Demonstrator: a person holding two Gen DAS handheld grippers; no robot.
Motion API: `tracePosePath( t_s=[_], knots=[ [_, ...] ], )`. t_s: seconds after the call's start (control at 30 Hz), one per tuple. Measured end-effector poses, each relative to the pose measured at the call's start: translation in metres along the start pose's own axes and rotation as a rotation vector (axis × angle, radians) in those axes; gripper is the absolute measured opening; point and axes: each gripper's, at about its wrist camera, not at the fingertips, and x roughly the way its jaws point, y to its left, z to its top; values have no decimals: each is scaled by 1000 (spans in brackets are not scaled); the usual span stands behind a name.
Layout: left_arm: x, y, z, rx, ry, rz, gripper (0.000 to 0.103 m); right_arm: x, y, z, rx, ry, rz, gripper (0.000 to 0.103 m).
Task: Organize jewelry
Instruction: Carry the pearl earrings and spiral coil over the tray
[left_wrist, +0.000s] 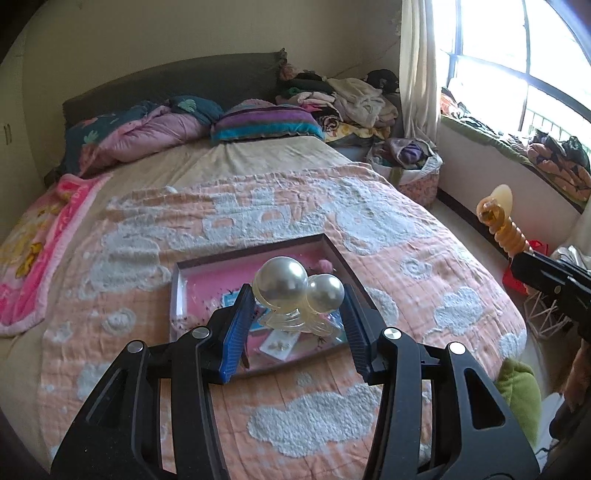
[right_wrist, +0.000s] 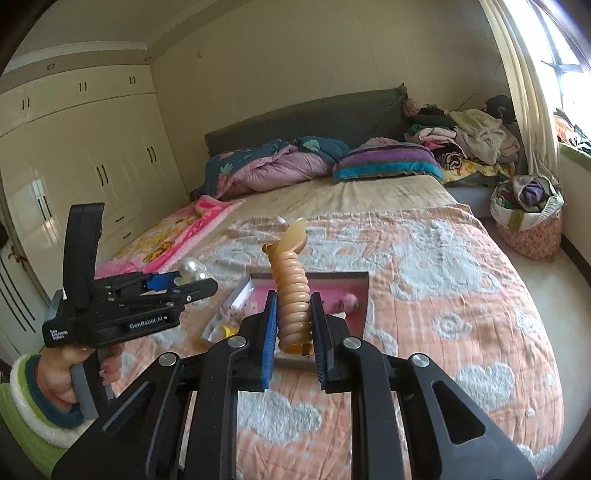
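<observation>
so the left gripper (left_wrist: 299, 314) pinches a pearl hair clip (left_wrist: 295, 291) above the tray (left_wrist: 332, 254) on the bed (left_wrist: 406, 236); rightward, the right gripper (right_wrist: 294, 328) clamps a spiral hair tie (right_wrist: 293, 291), which looks springy and could squirm free.

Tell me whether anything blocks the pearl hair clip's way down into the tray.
Nothing visible does. The left hand-held gripper holds the pearl hair clip in the air over the open tray. No lid covers the tray; only small items lie on its floor. The right hand-held gripper, holding the spiral hair clip, is off to the side.
</observation>
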Motion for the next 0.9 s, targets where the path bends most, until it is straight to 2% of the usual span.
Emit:
tracePosePath(
  t_s=[0.47,0.9],
  knots=[
    [45,25,2,-21,61,30,39,58,-4,28,7,41,1,17],
    [103,48,-17,-59,155,28,39,144,-26,4,39,178,-42,17]
  ],
)
